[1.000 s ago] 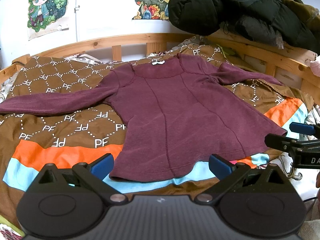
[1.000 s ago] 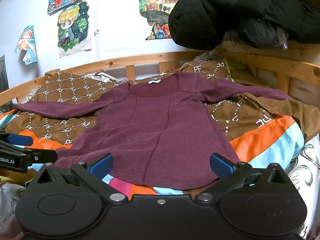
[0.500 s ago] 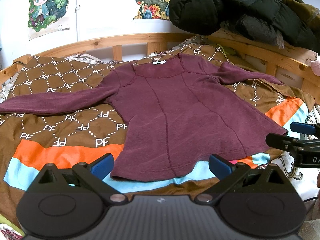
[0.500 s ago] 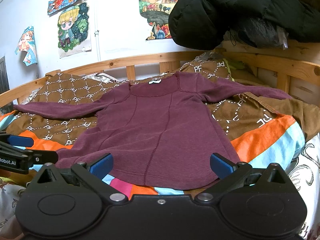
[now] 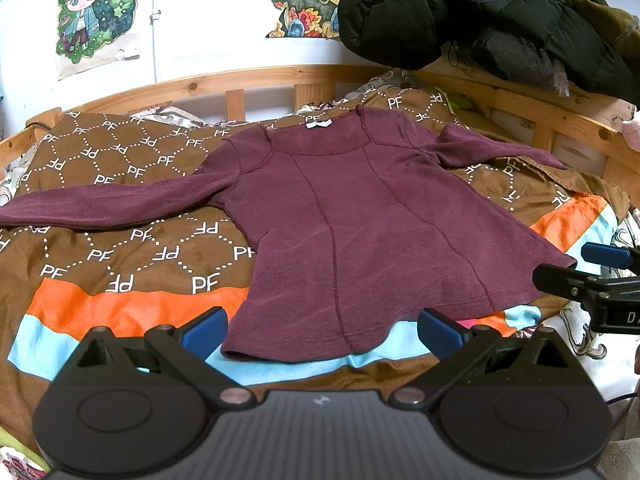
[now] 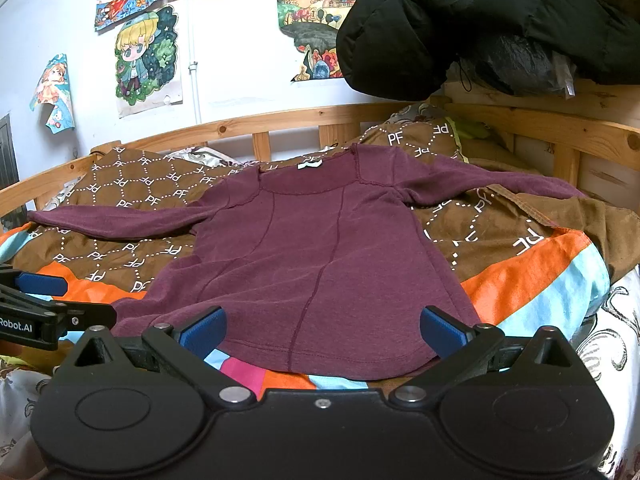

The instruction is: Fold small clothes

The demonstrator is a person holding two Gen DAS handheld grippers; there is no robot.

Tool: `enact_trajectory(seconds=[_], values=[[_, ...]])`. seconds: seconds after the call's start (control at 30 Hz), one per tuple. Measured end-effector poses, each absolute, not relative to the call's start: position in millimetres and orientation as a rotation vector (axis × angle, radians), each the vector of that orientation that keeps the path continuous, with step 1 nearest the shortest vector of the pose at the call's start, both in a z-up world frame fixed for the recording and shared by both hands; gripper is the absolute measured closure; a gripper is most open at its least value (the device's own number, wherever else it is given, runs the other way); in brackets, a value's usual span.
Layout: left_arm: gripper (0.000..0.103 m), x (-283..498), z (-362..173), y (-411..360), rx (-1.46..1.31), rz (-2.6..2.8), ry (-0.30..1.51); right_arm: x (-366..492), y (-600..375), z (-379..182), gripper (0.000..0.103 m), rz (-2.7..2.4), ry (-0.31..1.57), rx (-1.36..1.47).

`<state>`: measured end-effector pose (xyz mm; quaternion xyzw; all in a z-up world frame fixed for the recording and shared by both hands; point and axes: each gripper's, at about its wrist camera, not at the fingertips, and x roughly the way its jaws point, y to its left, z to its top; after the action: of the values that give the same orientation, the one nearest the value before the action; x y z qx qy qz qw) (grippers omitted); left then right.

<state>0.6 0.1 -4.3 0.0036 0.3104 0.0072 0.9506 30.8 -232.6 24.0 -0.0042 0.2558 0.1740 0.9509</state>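
Nothing has really shifted over the last second: the brown, orange and pale-blue patterned quilt (image 5: 120,248) is unmoved, and the small maroon long-sleeved knit top (image 5: 360,220) still lies flat on it, sleeves out, hem toward you. So your first fold has not begun. Your left gripper (image 5: 320,330) and right gripper (image 6: 322,330) hover just short of the hem, both spread wide, holding nothing.

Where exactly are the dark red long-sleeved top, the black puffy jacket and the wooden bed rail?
Dark red long-sleeved top (image 5: 360,232): left wrist view, middle of its front.
Black puffy jacket (image 6: 440,28): right wrist view, its quilted bulk.
Wooden bed rail (image 5: 240,80): left wrist view, top bar.
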Motion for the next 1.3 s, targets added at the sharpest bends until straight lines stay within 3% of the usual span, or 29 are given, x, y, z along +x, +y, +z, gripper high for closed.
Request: enact_trajectory(seconds=[1.3], values=[[0.000, 10, -6, 3, 0.013, 0.026, 0.677, 37, -240, 31, 0.000, 0.338, 0.549, 0.047]])
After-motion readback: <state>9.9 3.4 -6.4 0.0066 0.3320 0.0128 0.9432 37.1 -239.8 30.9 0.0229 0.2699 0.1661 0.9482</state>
